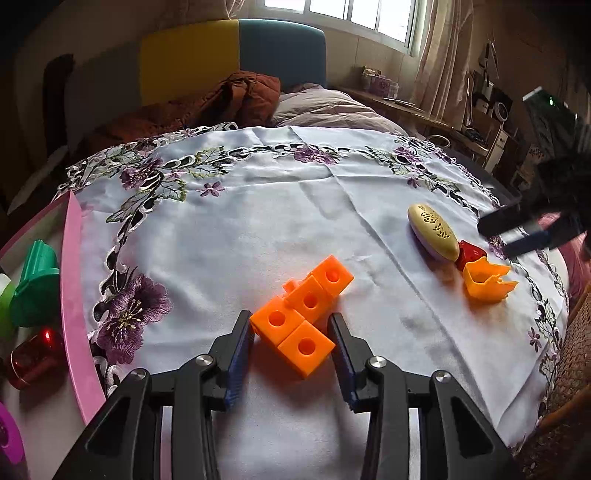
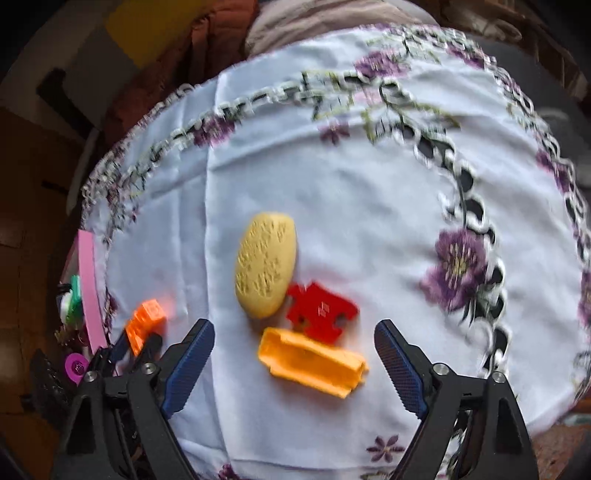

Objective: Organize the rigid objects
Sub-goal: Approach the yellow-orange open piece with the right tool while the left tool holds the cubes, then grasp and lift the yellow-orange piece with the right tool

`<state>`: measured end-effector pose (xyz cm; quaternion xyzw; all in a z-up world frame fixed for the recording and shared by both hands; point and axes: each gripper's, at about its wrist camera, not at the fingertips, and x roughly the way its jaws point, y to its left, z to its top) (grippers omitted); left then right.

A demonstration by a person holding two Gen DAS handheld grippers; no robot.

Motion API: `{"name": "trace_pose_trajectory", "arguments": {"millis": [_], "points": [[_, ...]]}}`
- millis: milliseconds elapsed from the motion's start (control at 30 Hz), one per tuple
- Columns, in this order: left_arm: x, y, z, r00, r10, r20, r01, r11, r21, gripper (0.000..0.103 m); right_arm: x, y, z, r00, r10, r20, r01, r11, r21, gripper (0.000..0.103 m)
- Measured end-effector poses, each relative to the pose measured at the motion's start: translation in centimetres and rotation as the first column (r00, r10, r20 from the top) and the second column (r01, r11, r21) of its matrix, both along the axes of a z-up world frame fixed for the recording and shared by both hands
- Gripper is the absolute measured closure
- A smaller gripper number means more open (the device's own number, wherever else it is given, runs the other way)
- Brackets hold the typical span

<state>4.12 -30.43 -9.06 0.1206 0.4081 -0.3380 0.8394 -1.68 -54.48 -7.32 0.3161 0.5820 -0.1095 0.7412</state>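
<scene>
Between our parted left tongs (image 1: 291, 326) sits the orange cube cluster (image 1: 302, 312), ungrasped; at twelve o'clock of our parted right tongs (image 2: 295, 341), three pieces remain unsorted.

A lived-in bedroom in a home

A bed (image 1: 325, 107) with rumpled bedding and a yellow-and-teal headboard (image 1: 236, 55) stands behind a table draped in a white tablecloth (image 1: 258, 206) embroidered with purple flowers. Daylight comes through a window (image 1: 354, 18) hung with curtains (image 1: 443, 59), and a cluttered wooden desk (image 1: 424, 114) lines the wall beside it.
</scene>
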Motion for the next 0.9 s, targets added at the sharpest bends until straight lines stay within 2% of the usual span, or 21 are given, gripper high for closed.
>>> {"name": "trace_pose_trajectory", "arguments": {"millis": [67, 367, 433, 467, 500, 533, 600, 633, 667, 767, 833, 867, 900], "points": [[0.0, 0.1, 0.0, 1.0, 0.0, -0.004, 0.0, 1.0, -0.007, 0.062, -0.3, 0.4, -0.4, 1.0, -0.008, -0.017, 0.008, 1.0, -0.007, 0.002], [0.0, 0.3, 0.0, 1.0, 0.0, -0.008, 0.0, 1.0, -0.017, 0.062, -0.1, 2.7, -0.9, 0.999, -0.004, -0.049, 0.001, 0.999, -0.053, 0.001], [0.0, 0.4, 0.0, 1.0, 0.0, -0.008, 0.0, 1.0, -0.018, 0.062, 0.4, 3.1, -1.4, 0.997, 0.01, -0.082, -0.018, 0.996, -0.091, 0.01], [0.0, 0.4, 0.0, 1.0, 0.0, -0.008, 0.0, 1.0, -0.019, 0.062, 0.6, 3.4, -1.9, 0.993, 0.018, -0.113, -0.03, 0.993, -0.11, 0.026], [0.0, 0.4, 0.0, 1.0, 0.0, -0.008, 0.0, 1.0, -0.019, 0.062, 0.9, 3.6, -2.3, 0.988, 0.029, -0.153, -0.049, 0.99, -0.131, 0.036], [0.0, 0.4, 0.0, 1.0, 0.0, -0.009, 0.0, 1.0, -0.02, 0.062, 1.0, 3.8, -2.4, 0.985, 0.037, -0.17, -0.063, 0.987, -0.15, 0.04], [-0.1, 0.6, 0.0, 1.0, 0.0, -0.01, 0.0, 1.0, -0.023, 0.062, 0.9, 4.2, -2.0, 0.984, 0.057, -0.169, -0.086, 0.982, -0.17, 0.072], [-0.1, 0.6, 0.0, 1.0, 0.0, -0.011, 0.0, 1.0, -0.024, 0.062, 0.7, 4.1, -1.8, 0.986, 0.055, -0.157, -0.08, 0.985, -0.154, 0.077], [-0.1, 0.6, 0.0, 1.0, 0.0, -0.01, 0.0, 1.0, -0.024, 0.062, 0.6, 4.0, -1.6, 0.987, 0.055, -0.152, -0.078, 0.986, -0.149, 0.08], [-0.2, 0.6, 0.0, 1.0, 0.0, -0.01, 0.0, 1.0, -0.025, 0.062, 0.1, 4.3, -0.9, 0.987, 0.074, -0.14, -0.096, 0.983, -0.155, 0.08], [-0.2, 0.6, 0.1, 1.0, 0.0, -0.009, 0.0, 1.0, -0.025, 0.062, -0.3, 4.4, -0.6, 0.988, 0.087, -0.124, -0.102, 0.987, -0.12, 0.08], [-0.2, 0.6, 0.1, 1.0, -0.001, -0.009, 0.0, 1.0, -0.025, 0.062, -0.4, 4.4, -0.3, 0.99, 0.089, -0.112, -0.101, 0.988, -0.112, 0.077], [-0.2, 0.6, 0.1, 1.0, -0.001, -0.008, 0.0, 1.0, -0.025, 0.062, -0.5, 4.2, 0.3, 0.992, 0.089, -0.094, -0.099, 0.988, -0.118, 0.07]]}}
